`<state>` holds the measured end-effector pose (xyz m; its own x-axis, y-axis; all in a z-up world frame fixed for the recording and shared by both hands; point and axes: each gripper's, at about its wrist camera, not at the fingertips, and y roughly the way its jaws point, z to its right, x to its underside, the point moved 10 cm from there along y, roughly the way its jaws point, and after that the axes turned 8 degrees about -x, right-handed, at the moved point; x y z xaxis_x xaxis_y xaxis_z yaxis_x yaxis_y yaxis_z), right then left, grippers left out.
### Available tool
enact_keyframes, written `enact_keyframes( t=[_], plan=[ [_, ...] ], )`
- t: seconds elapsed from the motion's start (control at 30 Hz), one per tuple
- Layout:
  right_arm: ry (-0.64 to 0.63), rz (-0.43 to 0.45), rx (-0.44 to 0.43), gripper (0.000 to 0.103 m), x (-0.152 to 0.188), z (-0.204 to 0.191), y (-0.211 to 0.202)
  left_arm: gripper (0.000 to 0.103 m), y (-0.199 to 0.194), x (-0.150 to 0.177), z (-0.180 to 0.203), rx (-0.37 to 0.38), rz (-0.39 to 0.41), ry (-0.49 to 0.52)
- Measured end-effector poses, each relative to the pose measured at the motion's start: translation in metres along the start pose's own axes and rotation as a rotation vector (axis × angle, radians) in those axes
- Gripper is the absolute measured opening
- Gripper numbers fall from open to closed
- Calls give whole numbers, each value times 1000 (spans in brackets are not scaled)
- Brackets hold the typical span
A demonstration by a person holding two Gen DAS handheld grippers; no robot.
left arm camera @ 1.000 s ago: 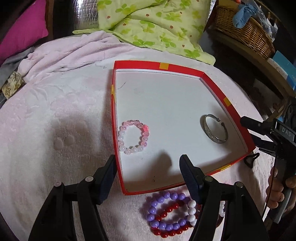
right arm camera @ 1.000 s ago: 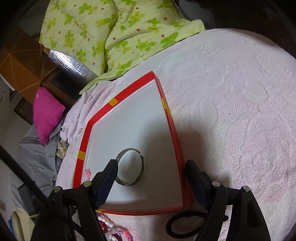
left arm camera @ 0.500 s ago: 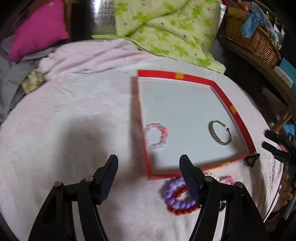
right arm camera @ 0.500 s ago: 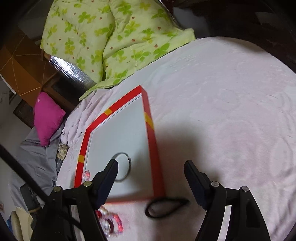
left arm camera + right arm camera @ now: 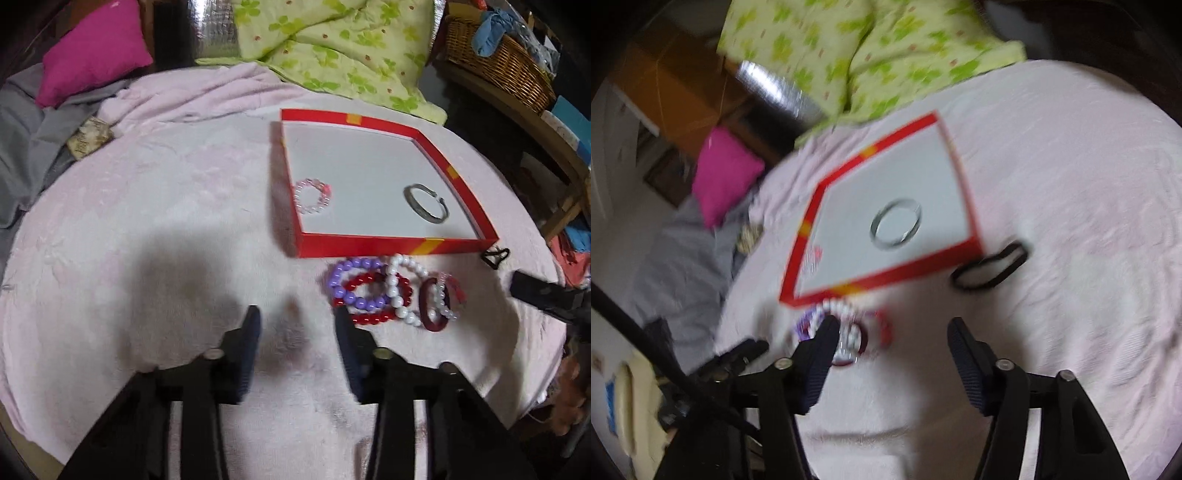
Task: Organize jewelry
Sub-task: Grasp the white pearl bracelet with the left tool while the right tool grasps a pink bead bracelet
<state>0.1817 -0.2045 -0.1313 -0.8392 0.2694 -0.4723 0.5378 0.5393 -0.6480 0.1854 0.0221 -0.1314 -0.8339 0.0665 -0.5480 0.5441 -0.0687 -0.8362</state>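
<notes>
Pink fleece blanket [image 5: 155, 229] covers the whole working surface, and a red-walled tray [image 5: 369, 246] with a white floor sits toward its far right part. Inside the tray, a pale pink bead bracelet [image 5: 312, 197] lies against the left wall near the front left corner, and a silver bangle [image 5: 426, 204] lies near the right wall, well apart from it. The middle and back of the tray floor hold nothing else that shows.

Just outside the tray's front wall a cluster of jewelry rests on the blanket: a purple bead bracelet [image 5: 349, 282], a red bead bracelet [image 5: 373, 297] and a white bead strand [image 5: 400, 288] overlap one another, with a dark red ring-shaped band [image 5: 432, 306] touching the white beads on the right. A black hair tie [image 5: 495, 256] lies at the tray's front right corner.

The left gripper [image 5: 295, 328] hovers over bare blanket left of the cluster, jaws moderately apart and holding nothing; its right finger [image 5: 347, 343] is close to the red beads. The right gripper [image 5: 890, 343] is blurred, jaws wide apart and empty, its left finger [image 5: 822, 350] overlapping the cluster in view.

A green floral quilt [image 5: 332, 40] borders the blanket's far edge.
</notes>
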Motion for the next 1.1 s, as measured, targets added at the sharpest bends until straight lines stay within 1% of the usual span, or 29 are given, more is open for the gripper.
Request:
enact_keyframes(
  t=[0.07, 0.1, 0.13, 0.2, 0.23, 0.27, 0.3, 0.33, 0.37, 0.47, 0.53, 0.6, 0.67, 0.7, 0.77, 0.8, 0.87, 0.93, 1.03, 1.1],
  plan=[
    [-8, -32, 17, 54, 4, -2, 18, 39, 0, -1, 5, 36, 2, 3],
    [-9, -46, 19, 45, 5, -2, 26, 39, 0, -3, 9, 61, 7, 9],
    [-14, -57, 27, 40, 5, -1, 33, 39, -1, -4, 12, 76, 11, 17],
    [-54, -82, 87, 39, 7, -1, 48, 39, -1, -7, 19, 102, 20, 41],
    [-79, -98, 119, 33, 9, 1, 55, 39, 0, -8, 23, 111, 22, 52],
    [-111, -98, 153, 30, 9, 1, 58, 39, 1, -8, 28, 129, 19, 68],
    [-145, -92, 182, 22, 9, -1, 59, 39, 1, -8, 32, 142, 17, 79],
    [-183, -91, 214, 12, 9, -2, 58, 39, 1, -8, 37, 158, 15, 92],
    [-207, -88, 230, 8, 9, -3, 58, 39, 2, -8, 40, 167, 14, 100],
    [-193, -61, 240, 8, 7, 2, 49, 39, 4, -9, 54, 204, 7, 116],
    [-175, -34, 232, 8, 2, 4, 39, 39, 5, -9, 62, 221, 6, 124],
    [-150, 0, 227, 8, -5, 9, 29, 39, 10, -10, 71, 226, 0, 141],
    [-123, 12, 213, 8, -10, 13, 22, 39, 17, -8, 78, 221, -13, 158],
    [-109, 17, 211, 8, -11, 17, 19, 37, 22, -7, 82, 215, -22, 172],
    [-92, 13, 213, 8, -13, 20, 20, 24, 30, -5, 87, 208, -38, 182],
    [-86, 7, 212, 8, -12, 22, 20, 22, 32, -6, 89, 209, -41, 176],
    [-77, -4, 207, 8, -10, 26, 19, 15, 35, -9, 90, 217, -38, 161],
    [-79, -6, 205, 8, -10, 27, 19, 14, 37, -10, 90, 226, -40, 151],
    [-80, 7, 198, 8, -12, 28, 12, 14, 34, -9, 94, 224, -20, 171],
    [-72, 19, 185, 8, -14, 30, 6, 14, 29, -9, 97, 244, -7, 182]
  ],
)
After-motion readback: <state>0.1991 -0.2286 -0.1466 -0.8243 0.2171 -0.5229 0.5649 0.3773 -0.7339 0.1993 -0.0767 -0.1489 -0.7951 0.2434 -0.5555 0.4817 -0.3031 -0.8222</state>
